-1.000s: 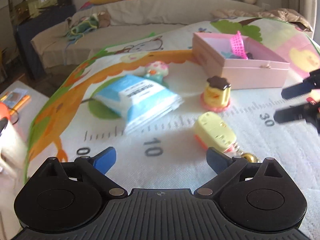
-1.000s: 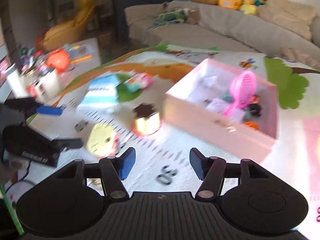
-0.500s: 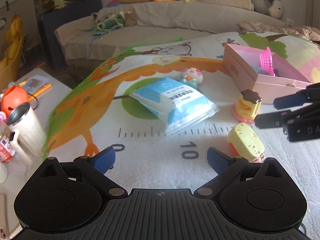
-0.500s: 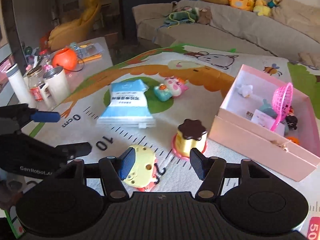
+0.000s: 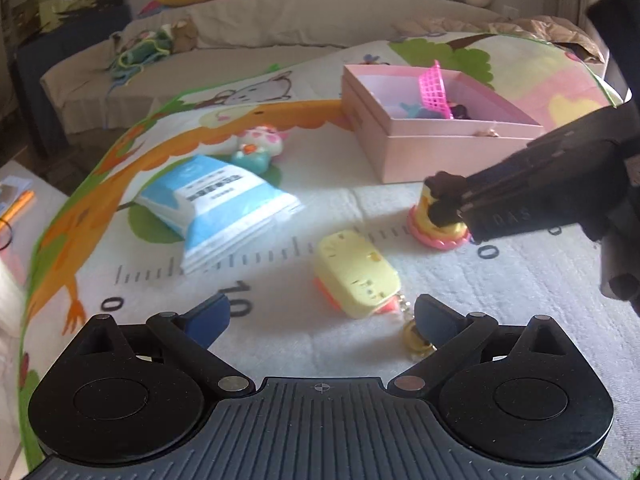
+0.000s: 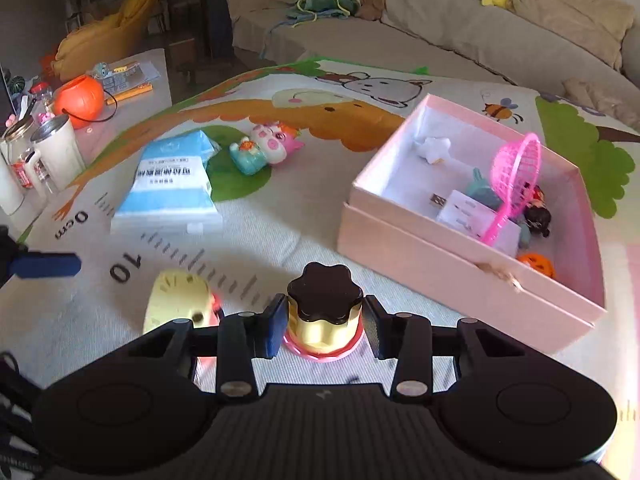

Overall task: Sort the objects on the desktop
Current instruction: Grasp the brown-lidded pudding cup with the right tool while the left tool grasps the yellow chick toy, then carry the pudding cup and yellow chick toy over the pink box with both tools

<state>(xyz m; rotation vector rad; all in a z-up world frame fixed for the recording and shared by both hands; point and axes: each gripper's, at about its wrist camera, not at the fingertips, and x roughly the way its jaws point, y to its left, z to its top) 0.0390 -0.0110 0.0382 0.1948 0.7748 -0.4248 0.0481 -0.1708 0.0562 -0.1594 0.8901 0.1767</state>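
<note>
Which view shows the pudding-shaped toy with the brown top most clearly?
The right wrist view: the pudding toy sits centred between the right hand-held gripper fingers, brown top and pink base visible. In the left wrist view, that hand-held gripper partly covers it.

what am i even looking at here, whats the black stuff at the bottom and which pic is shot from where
The black shapes are two handheld grippers; a person holds one in each hand, each with a camera looking along its fingers. The left camera view shows the left gripper open and holding nothing. In the right camera view, the right gripper has its fingers around a pudding toy, seemingly not yet clamped. On the play mat also lie a yellow toy, a blue tissue pack and a pink box already holding small toys.
</note>
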